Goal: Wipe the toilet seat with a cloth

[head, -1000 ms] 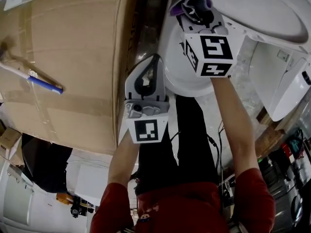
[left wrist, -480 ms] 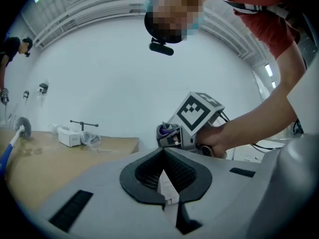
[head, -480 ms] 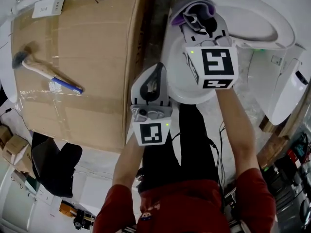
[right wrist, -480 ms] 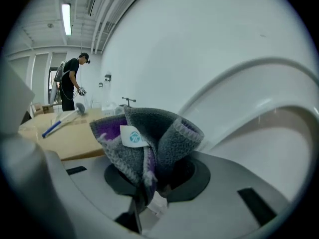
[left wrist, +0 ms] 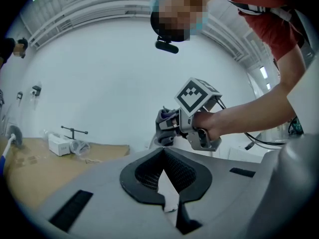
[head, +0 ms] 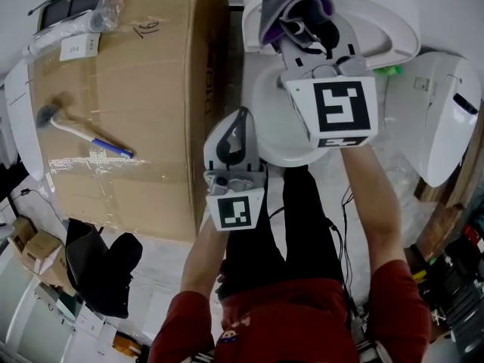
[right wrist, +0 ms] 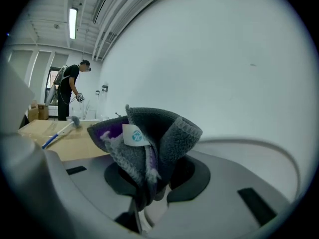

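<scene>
I'm seeing more of the cardboard box in the head view than a second ago, and the toilet seat is sitting higher in the picture. I'm keeping my right gripper clamped on the grey-and-purple cloth at the seat's left end. My left gripper is staying shut and empty beside the box, where the hammer is lying.

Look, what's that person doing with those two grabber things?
A person holds a gripper in each hand over a white toilet. The right gripper has its jaws shut on a grey and purple cloth, up by the toilet's rim. The left gripper is shut and empty, hanging beside a big cardboard box with a hammer on it.
</scene>
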Motion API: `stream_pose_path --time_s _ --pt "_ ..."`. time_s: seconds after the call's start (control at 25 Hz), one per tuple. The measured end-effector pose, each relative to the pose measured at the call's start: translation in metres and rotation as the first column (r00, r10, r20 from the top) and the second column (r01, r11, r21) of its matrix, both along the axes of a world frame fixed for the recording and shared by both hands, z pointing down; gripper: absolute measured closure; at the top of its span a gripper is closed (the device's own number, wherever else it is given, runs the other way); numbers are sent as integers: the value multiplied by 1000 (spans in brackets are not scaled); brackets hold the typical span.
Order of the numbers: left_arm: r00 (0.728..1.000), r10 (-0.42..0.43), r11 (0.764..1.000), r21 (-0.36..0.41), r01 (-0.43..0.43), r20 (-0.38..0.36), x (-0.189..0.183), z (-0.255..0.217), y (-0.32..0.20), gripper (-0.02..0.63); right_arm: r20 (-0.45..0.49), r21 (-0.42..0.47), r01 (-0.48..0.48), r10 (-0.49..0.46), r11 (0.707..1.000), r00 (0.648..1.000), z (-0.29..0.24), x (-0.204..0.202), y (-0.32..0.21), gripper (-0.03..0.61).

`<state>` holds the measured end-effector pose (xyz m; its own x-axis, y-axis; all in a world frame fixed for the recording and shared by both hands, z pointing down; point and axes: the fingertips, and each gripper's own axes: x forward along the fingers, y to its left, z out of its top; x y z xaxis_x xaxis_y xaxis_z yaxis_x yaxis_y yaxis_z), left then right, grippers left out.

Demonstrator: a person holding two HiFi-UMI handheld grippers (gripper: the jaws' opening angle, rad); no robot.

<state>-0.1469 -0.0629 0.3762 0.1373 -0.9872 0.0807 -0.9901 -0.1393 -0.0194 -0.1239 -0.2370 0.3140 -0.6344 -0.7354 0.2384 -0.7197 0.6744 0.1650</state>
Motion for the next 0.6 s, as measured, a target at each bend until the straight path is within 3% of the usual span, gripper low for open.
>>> stream_pose_path --time_s 0.32,0.6 --pt "997 80 997 -5 -80 -20 56 -6 -8 600 1 118 -116 117 986 993 -35 89 -10 497" --pt "991 136 991 3 -136 -16 100 -12 -18 600 -15 106 -257 260 961 966 -25 180 -19 497"
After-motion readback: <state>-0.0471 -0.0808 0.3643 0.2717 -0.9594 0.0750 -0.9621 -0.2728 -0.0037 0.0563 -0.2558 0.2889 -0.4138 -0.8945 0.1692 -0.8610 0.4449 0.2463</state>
